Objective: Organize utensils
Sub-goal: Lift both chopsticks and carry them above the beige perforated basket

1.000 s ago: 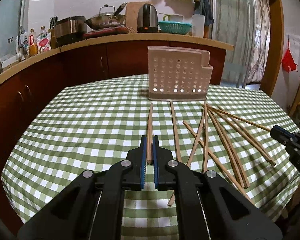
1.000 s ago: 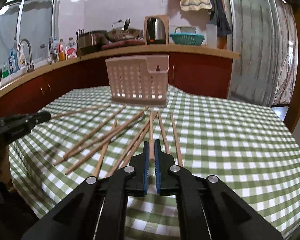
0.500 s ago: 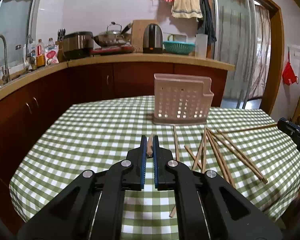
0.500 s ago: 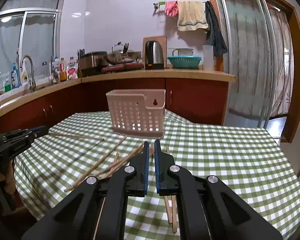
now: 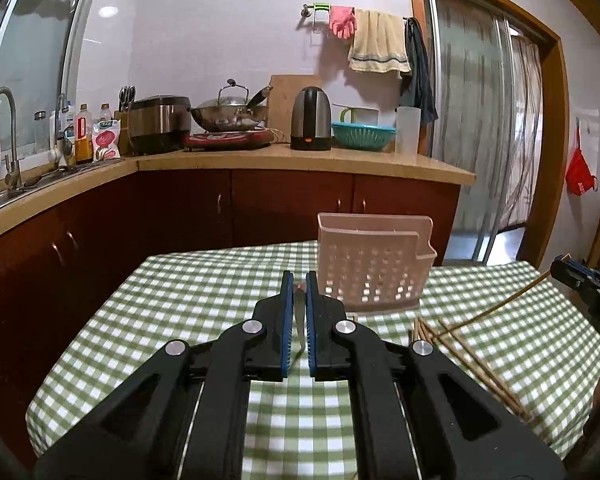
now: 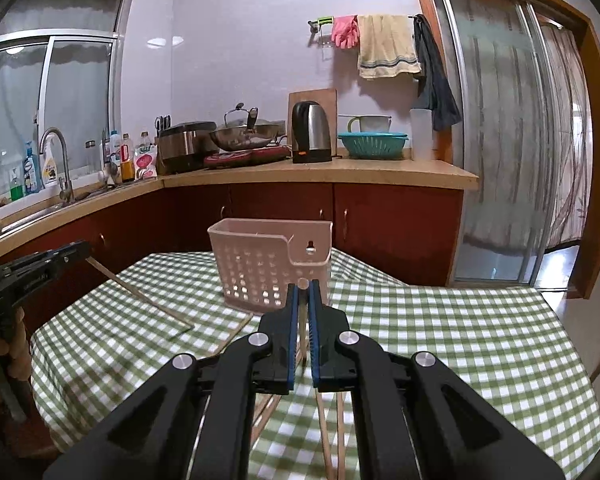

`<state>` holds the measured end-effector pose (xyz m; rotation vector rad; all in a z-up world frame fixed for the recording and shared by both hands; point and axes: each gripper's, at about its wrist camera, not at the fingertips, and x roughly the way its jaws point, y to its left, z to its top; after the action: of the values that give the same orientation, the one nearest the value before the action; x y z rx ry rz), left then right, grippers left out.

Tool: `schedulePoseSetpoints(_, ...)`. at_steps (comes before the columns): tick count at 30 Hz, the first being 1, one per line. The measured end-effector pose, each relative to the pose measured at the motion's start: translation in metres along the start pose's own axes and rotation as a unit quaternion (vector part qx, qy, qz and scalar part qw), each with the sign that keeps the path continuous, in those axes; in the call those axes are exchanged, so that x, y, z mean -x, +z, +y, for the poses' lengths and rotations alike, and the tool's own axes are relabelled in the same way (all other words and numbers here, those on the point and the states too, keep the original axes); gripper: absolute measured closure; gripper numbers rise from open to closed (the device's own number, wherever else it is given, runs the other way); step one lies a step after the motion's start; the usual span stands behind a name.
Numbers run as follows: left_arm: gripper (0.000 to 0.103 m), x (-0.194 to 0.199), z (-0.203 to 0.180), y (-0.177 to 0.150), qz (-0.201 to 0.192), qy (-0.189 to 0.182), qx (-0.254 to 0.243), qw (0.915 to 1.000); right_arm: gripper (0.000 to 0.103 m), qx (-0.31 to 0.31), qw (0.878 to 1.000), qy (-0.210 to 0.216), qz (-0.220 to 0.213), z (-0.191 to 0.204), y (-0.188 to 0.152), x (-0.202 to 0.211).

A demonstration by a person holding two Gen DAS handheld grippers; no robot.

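on the checked table: we hold two grippers above a green-and-white tablecloth [image 5: 204, 292] in a home kitchen, both pointing toward a perforated pink holder [image 5: 370, 264].
left gripper [image 5: 299, 280]: clenched on one wooden chopstick [image 5: 299, 312], which runs between our blue pads; in the right wrist view the same stick [image 6: 140, 294] slopes from the gripper's tip down to the cloth, where its far end appears to touch.
right gripper [image 6: 305, 286]: clenched on another chopstick, its round end [image 6: 302, 283] poking out past the fingertips; in the left wrist view that stick [image 5: 496, 306] slants from our right gripper's tip down toward the pile.
loose chopsticks [image 5: 472, 356]: lying fanned on the cloth to the right of the left gripper, in front of the holder and apart from it; more [image 6: 328, 432] lie under the right gripper.
holder: upright near the table's far edge; we cannot tell what is inside.
background: a counter [image 6: 340, 170] with kettle [image 6: 312, 132], wok and teal colander.
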<state>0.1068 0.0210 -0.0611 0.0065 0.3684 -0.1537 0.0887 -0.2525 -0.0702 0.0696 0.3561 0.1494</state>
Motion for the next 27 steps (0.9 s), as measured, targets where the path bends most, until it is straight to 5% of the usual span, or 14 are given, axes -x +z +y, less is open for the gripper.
schedulePoseSetpoints(13, 0.097, -0.040, 0.003, 0.035, -0.016, -0.013, -0.002, 0.9998, 0.097, 0.003, 1.000, 0.002, -0.018, -0.005, 0.035, -0.046)
schedulePoseSetpoints(27, 0.097, -0.026, -0.001, 0.116, -0.078, -0.062, -0.009, 0.9950, 0.097, 0.001, 0.995, 0.023, -0.098, -0.016, 0.105, -0.024)
